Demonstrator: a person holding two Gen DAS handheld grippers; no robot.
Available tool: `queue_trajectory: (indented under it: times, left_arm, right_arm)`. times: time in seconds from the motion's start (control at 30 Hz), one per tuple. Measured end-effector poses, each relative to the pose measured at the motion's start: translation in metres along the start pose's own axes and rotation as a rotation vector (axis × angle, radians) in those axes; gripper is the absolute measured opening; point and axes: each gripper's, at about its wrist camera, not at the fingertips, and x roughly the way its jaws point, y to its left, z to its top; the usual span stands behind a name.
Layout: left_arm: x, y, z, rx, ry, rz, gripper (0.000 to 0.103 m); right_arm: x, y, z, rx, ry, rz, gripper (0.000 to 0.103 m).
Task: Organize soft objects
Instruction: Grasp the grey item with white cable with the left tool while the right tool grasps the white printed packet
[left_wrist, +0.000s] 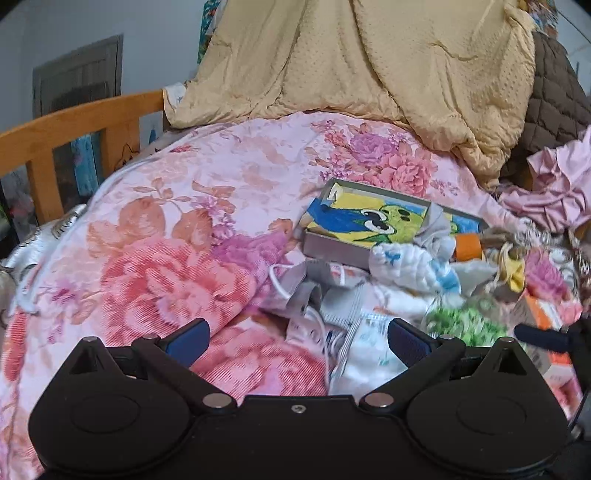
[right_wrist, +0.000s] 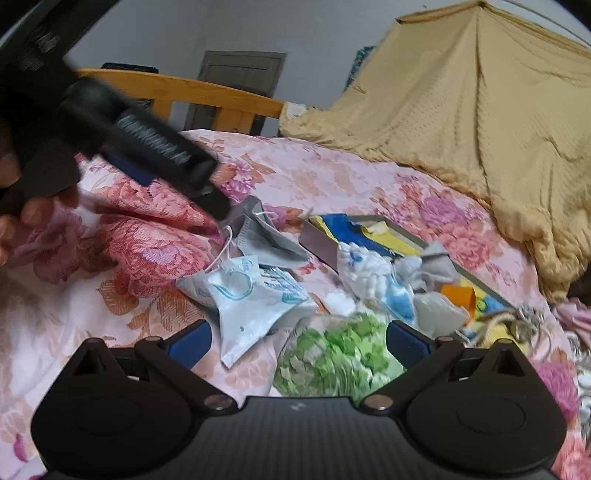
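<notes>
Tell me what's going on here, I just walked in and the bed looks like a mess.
A person holds a gripper in each hand above a floral quilt strewn with small soft items. The left gripper reaches toward a grey face mask; contact is blurred. The right gripper hovers open over a green-patterned cloth and a white plastic packet. Nothing looks sorted yet.

home bedroom, wooden bed frame (left_wrist: 79, 122), floral quilt (left_wrist: 177, 229), tan blanket (left_wrist: 369, 66), door (right_wrist: 240, 77)
</notes>
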Motion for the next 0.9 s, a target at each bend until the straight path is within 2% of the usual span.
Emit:
queue_trajectory:
  times: [0.2,0.37,0.47,0.6,0.7,0.9]
  left_arm:
    - [0.025,-0.009,0.020,0.003,-0.010,0.009,0.102]
    - [0.046,-0.018,0.033,0.015,-0.002,0.030,0.102]
    - [0.059,-0.017,0.037,-0.026,0.017,0.026,0.102]
    - [0.078,-0.017,0.040,-0.051,0.071,0.047,0.102]
    - [0.088,-0.018,0.039,-0.052,0.107,0.107,0.102]
    - [0.096,-0.013,0.040,-0.088,0.113,0.125,0.102]
  right_arm:
    - [0.017,0.010,0.002,-0.083,0.002,-0.003,0.103]
    - [0.028,0.024,0.002,-0.173,-0.022,0.030,0.103]
    - [0.034,0.031,0.002,-0.216,-0.039,0.043,0.103]
    - [0.042,0.031,0.005,-0.204,-0.041,0.068,0.102]
    - [0.050,0.030,0.005,-0.192,-0.028,0.077,0.095]
    - [0.057,0.029,0.005,-0.189,-0.019,0.089,0.079]
